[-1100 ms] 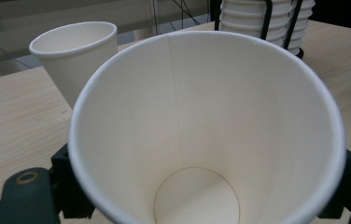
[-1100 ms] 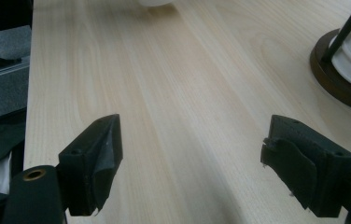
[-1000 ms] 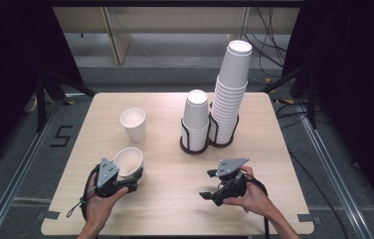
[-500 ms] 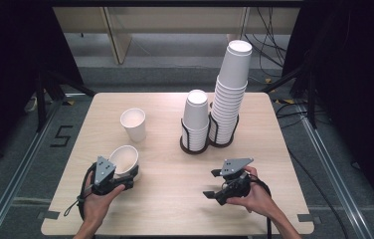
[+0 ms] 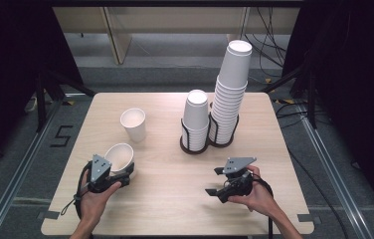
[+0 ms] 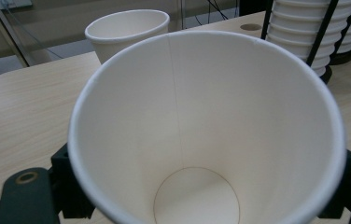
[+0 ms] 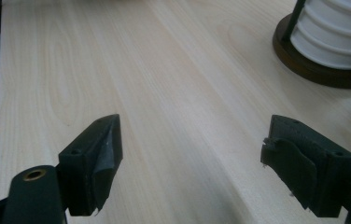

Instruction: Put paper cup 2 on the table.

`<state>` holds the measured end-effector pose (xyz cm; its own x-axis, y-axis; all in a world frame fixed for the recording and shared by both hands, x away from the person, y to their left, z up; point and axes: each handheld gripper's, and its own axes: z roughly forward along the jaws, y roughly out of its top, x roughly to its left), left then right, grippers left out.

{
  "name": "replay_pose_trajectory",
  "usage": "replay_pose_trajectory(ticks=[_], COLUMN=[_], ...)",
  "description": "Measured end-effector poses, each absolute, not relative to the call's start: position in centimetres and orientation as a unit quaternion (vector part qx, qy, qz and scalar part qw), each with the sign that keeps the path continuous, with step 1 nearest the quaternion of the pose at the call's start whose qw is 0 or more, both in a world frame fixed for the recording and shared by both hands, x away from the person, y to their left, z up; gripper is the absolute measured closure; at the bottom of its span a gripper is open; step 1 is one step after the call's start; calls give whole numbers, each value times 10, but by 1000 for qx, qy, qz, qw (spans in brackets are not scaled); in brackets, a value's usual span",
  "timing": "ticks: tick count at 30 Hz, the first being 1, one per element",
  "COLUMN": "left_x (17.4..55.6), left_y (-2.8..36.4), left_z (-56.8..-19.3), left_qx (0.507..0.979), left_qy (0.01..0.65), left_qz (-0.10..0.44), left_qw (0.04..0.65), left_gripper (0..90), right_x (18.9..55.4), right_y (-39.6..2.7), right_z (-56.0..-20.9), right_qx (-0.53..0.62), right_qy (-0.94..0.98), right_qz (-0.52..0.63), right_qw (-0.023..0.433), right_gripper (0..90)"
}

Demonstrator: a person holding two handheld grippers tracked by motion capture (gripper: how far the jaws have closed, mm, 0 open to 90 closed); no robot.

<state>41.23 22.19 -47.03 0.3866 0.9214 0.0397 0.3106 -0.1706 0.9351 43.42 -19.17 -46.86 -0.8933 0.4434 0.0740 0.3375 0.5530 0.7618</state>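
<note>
My left gripper (image 5: 124, 172) is shut on a white paper cup (image 5: 119, 155) near the table's front left. It holds the cup low on its wall, tilted, just above the wood. The left gripper view looks straight into the cup's empty inside (image 6: 201, 130), with a black jaw at each lower corner. A second white cup (image 5: 133, 124) stands upright just behind it, also in the left gripper view (image 6: 127, 32). My right gripper (image 5: 216, 181) is at the front right, open over bare wood (image 7: 190, 168), with nothing between its jaws.
A dark wire holder (image 5: 195, 147) at the table's middle back carries a short stack of cups (image 5: 195, 117) and a tall stack (image 5: 232, 89). Its base (image 7: 313, 70) lies ahead of the right gripper. Bare table (image 5: 170, 189) lies between the hands.
The left gripper and its cup have drifted slightly to the left. The right gripper is about where it was.
</note>
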Motion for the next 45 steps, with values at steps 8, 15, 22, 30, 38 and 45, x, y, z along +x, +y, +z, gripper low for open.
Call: replay_pose_trajectory(ticks=[8, 15, 22, 30, 38, 45], left_x=[421, 438, 457, 482, 503, 516], left_y=[232, 243, 260, 269, 273, 278], left_z=[-468, -471, -471, -470, -472, -481], left_qx=[681, 675, 663, 659, 653, 649], left_qy=[460, 469, 487, 499, 508, 516], left_qz=[337, 342, 352, 361, 364, 366], left_qw=[459, 456, 446, 431, 429, 423], left_gripper=[167, 165, 161, 155, 151, 147], right_x=[437, 438, 439, 440, 441, 442], right_y=[-196, -196, -199, -199, -201, -201], right_z=[-471, -470, -470, -471, -472, -473], right_qx=[224, 231, 234, 236, 239, 239], right_qy=[878, 876, 875, 875, 874, 875], right_qz=[416, 417, 419, 418, 418, 414], right_qw=[75, 69, 71, 71, 71, 73], right_gripper=[195, 191, 191, 191, 192, 192])
